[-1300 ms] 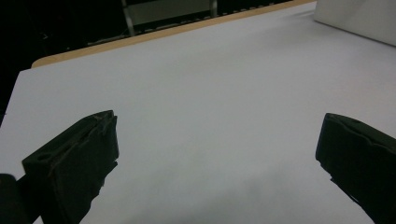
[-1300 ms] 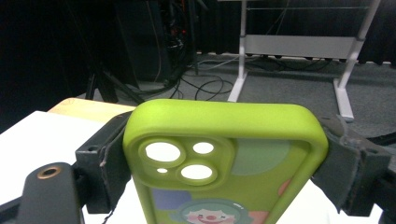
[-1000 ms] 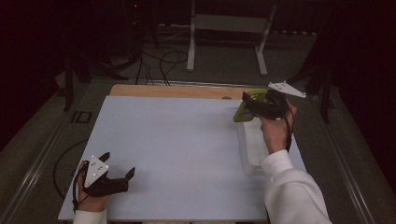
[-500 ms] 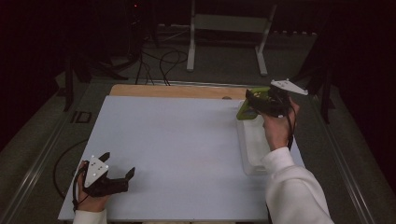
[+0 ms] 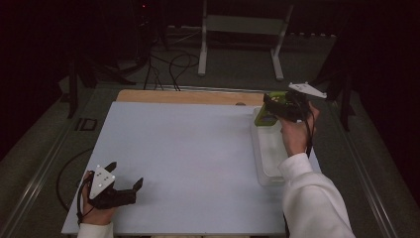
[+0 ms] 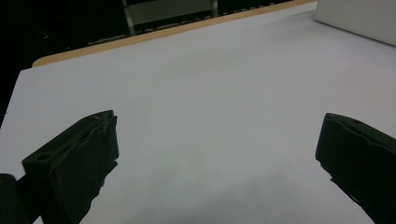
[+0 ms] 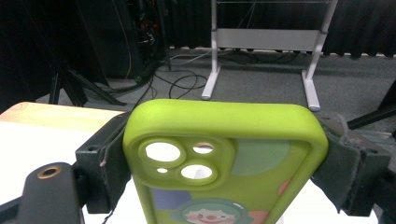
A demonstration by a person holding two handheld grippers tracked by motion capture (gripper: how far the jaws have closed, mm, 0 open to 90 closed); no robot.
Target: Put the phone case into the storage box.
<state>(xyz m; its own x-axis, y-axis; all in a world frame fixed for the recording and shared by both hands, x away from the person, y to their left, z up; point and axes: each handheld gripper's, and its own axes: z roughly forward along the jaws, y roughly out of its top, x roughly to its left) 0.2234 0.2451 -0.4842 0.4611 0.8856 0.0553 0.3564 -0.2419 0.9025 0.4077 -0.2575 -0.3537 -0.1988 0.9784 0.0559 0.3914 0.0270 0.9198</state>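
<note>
A lime-green phone case (image 7: 224, 158) with camera cut-outs and a cartoon face is clamped between the jaws of my right gripper (image 7: 224, 163). In the high view that gripper (image 5: 277, 106) holds the green case (image 5: 267, 118) above the far end of a clear plastic tray (image 5: 270, 153) at the table's right side. My left gripper (image 5: 124, 186) rests at the near left corner of the white table (image 5: 188, 148), jaws wide apart with nothing between them. In the left gripper view its two black fingers (image 6: 74, 163) frame bare white tabletop.
A wooden strip (image 5: 188, 96) runs along the table's far edge. Beyond it stand a white metal frame (image 5: 242, 29), tripod legs (image 5: 89, 74) and cables (image 5: 168, 64) on the dark floor. The tray's white corner (image 6: 359, 18) lies at the upper right in the left gripper view.
My right gripper has carried the green case slightly farther back and to the right over the tray's far end. The left gripper has stayed still.
</note>
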